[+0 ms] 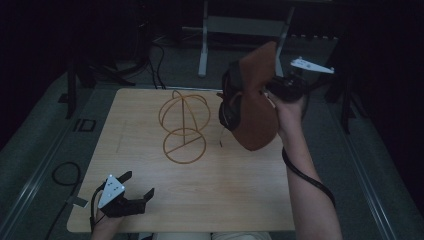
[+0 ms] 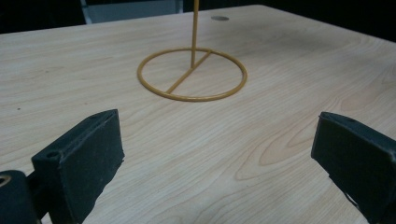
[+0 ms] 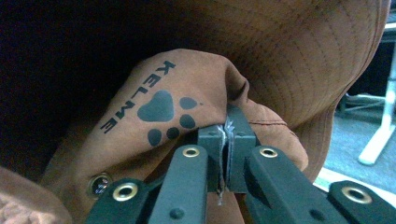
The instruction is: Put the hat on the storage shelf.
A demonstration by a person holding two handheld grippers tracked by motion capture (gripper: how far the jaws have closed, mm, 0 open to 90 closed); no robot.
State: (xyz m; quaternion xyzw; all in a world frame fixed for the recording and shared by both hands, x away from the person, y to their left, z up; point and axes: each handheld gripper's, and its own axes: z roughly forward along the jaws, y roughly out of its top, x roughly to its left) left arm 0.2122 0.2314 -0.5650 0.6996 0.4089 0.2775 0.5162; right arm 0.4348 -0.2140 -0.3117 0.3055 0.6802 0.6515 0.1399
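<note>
The right gripper (image 1: 274, 90) clamps a fold of a soft brown hat (image 1: 255, 107), holding it in the air over the far right edge of the pale wooden table (image 1: 230, 200). Its own view shows ribbed stitching, a metal eyelet and a black paw print beside the word KELME. The left gripper (image 1: 134, 192) hangs empty near the front left corner, jaws spread wide, facing a thin gold wire stand (image 1: 184, 125) with a ring base.

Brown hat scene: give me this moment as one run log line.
right gripper: shut on brown hat, raised | left gripper: open, nothing between jaws | wire stand: bare, on table
</note>
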